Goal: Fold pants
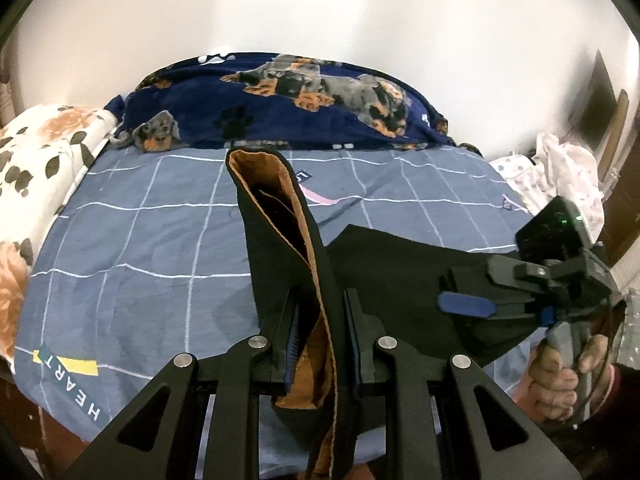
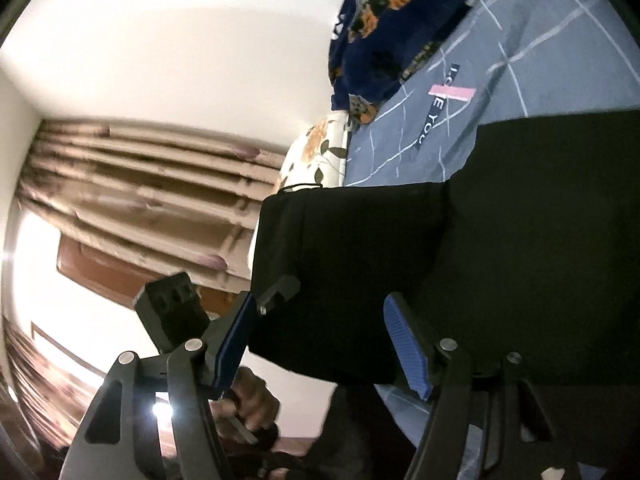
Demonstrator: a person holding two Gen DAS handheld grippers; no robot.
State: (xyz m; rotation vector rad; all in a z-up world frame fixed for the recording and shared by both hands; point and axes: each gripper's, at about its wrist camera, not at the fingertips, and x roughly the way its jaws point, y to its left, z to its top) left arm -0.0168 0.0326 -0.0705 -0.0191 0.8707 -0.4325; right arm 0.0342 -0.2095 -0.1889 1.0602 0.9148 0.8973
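left gripper [image 1: 322, 320] clenched on pants [image 1: 280, 232], frame centre | right gripper [image 2: 324, 332] grasping pants, lower centre | bedsheet [image 1: 140, 240] beneath

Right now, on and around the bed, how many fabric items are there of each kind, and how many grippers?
Pants: 1, black with tan lining, pinched by both grippers.
Blankets or quilts: 2, navy dog-print and white floral.
Bed sheets: 1, blue grid.
Pale clothing heaps: 1.
Grippers: 2, left and right.
Total: 7.
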